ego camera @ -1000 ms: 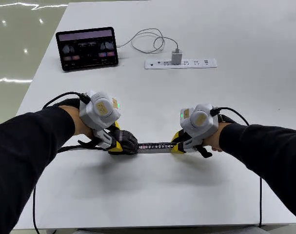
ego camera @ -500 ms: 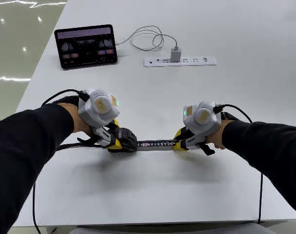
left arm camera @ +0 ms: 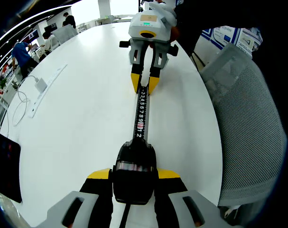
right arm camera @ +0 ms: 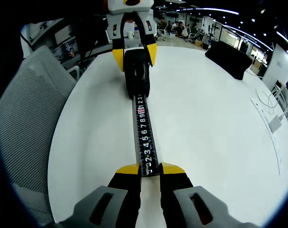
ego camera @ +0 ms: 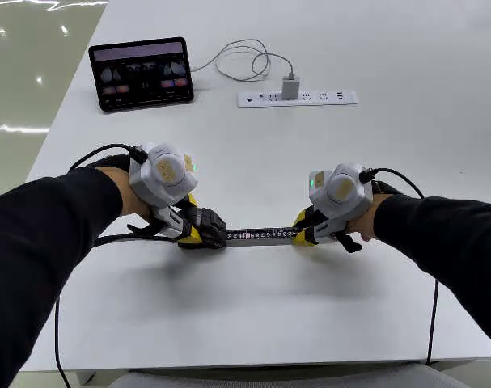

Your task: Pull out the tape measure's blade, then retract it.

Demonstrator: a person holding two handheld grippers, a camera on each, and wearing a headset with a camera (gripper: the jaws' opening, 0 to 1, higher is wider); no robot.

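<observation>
**Both grippers clamped, facing each other**

Both arms, the left point(ego camera: 51, 234) and the right point(ego camera: 447, 242), reach forward in black sleeves, forearms angled inward and held low. The left gripper point(ego camera: 195, 233) points toward the right one, its yellow-tipped jaws closed on either side of the case point(left arm camera: 134, 164). The right gripper point(ego camera: 300, 237) points back at it, jaws pinched almost together on the blade point(right arm camera: 143, 137) at its end. The two grippers sit level and apart, wrists bent inward, a hand behind each.
</observation>
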